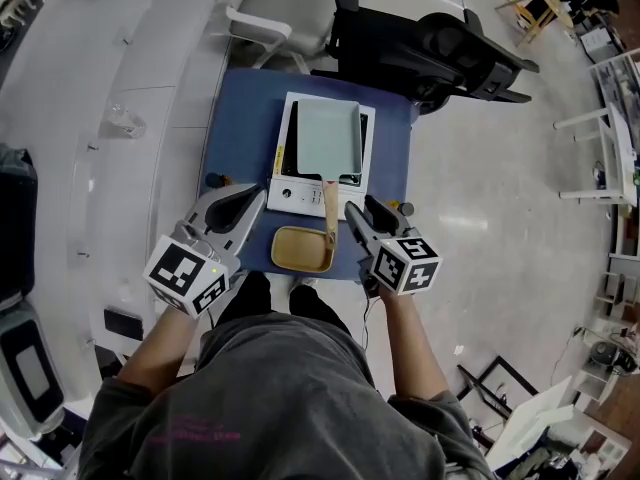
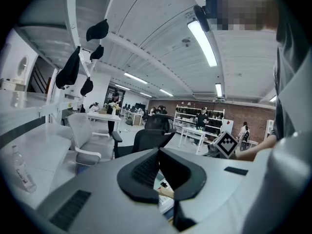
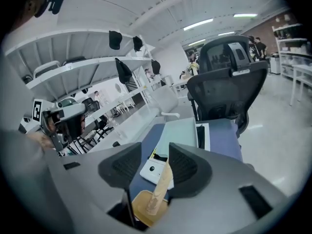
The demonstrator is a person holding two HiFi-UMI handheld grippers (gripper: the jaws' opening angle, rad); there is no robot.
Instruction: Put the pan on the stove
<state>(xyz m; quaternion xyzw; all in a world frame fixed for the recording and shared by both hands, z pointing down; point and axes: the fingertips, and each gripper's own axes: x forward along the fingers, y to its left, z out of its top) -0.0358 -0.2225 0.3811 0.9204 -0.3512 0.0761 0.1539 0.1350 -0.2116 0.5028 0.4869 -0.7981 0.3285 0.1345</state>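
Note:
A pale green rectangular pan (image 1: 327, 136) sits on the white stove (image 1: 283, 183) on the blue table (image 1: 238, 138). Its wooden handle (image 1: 330, 213) points toward me and overhangs a tan dish (image 1: 298, 251). My right gripper (image 1: 352, 208) is open just right of the handle. In the right gripper view the handle (image 3: 162, 182) shows in the gap between the jaws of the right gripper (image 3: 155, 150), close to the right pad, with the pan (image 3: 180, 130) beyond. My left gripper (image 1: 250, 196) hovers left of the dish, shut and empty. The left gripper (image 2: 159, 152) tilts upward toward the ceiling.
A black office chair (image 1: 430, 48) stands past the table's far right corner and a white chair (image 1: 265, 13) past its far side. A clear bottle (image 1: 125, 120) lies on the white counter to the left. The tan dish (image 3: 139, 208) sits at the table's near edge.

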